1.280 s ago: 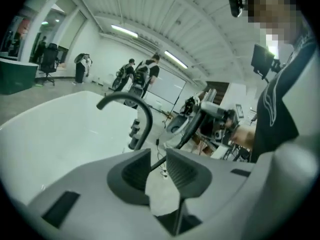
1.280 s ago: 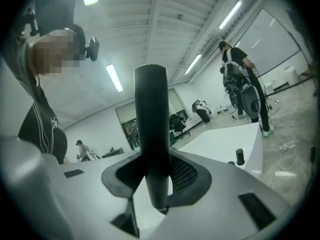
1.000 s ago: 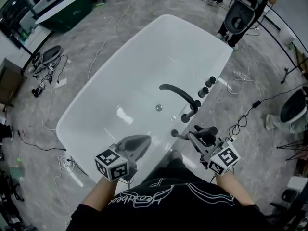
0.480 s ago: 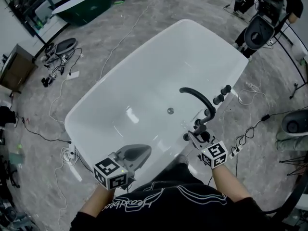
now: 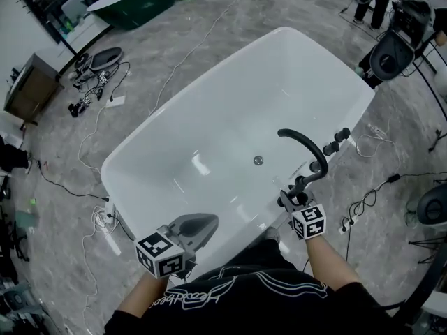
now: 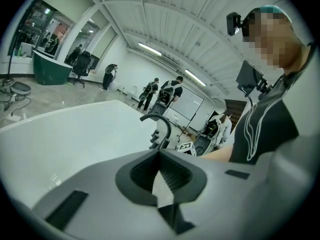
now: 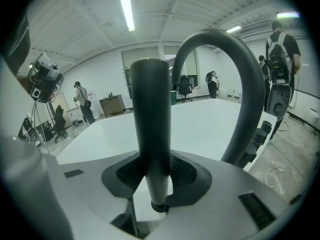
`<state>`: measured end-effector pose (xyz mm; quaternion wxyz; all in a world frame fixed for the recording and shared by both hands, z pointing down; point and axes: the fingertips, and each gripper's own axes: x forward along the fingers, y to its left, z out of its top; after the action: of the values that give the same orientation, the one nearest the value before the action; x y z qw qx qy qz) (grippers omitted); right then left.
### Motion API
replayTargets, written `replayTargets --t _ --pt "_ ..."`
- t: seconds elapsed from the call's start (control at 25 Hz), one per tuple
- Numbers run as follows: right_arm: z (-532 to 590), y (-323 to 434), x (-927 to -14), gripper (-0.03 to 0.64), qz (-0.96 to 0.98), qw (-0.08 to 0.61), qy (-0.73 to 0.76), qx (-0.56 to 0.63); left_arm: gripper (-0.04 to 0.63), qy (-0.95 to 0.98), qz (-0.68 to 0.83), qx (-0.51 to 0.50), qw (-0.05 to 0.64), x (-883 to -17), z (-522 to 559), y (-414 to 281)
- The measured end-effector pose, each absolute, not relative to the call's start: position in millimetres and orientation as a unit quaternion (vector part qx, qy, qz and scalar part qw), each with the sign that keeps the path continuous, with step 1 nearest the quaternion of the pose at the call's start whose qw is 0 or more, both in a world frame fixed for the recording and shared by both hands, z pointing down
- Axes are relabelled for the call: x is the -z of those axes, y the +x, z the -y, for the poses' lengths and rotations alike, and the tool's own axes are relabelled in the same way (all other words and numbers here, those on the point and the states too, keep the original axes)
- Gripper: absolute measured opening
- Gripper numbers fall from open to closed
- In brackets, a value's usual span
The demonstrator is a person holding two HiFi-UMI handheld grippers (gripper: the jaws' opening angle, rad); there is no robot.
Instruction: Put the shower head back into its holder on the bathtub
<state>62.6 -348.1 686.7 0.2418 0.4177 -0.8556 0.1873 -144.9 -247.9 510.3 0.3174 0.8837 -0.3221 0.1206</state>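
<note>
The white bathtub fills the middle of the head view, with a dark arched faucet spout on its right rim. My right gripper is shut on the dark shower head, low at the rim just before the faucet's base. In the right gripper view the shower head's handle stands upright between the jaws of the right gripper, with the faucet spout arching close behind. My left gripper hovers over the tub's near rim, shut and empty; in its own view the left gripper faces the faucet.
Three dark knobs sit on the rim beyond the faucet. A drain lies in the tub floor. Cables run over the grey floor at left and right. People and equipment stand at the far right, a green tub at the back.
My right gripper has come down with the shower head, from above the rim to close beside the faucet's base. The left gripper has shifted a little along the near rim.
</note>
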Motion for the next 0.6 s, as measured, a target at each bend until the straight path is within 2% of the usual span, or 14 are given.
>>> replayTargets --t 0.6 --pt "335 58 -729 0.13 0.843 0.31 0.394 -0.193 0.005 0.89 0.293 -0.139 0.322 -524 245 -129"
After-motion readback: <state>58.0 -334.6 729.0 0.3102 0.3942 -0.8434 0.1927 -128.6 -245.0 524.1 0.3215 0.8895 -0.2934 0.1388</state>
